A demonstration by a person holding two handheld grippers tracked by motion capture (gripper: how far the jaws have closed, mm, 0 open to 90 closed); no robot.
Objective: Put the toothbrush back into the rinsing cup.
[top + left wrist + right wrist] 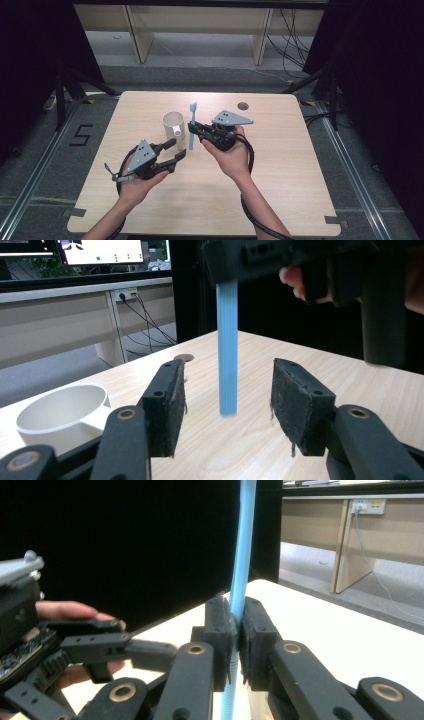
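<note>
tabletop (280, 165): carrying the cup (173, 125) at upper centre.
right hand-held gripper (193, 129): pinching the toothbrush (192, 125) mid-handle, long axis standing upright.
left hand-held gripper (176, 149): gaping wide at lower left, toothbrush tail hanging between its jaws.

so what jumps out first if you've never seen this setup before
The blue toothbrush stands out most: it is held upright above the middle of the wooden table, clamped in the right gripper. Just left of it sits a cream mug, and nearer the person the left gripper is open, its jaws either side of the toothbrush's lower end without touching it.
</note>
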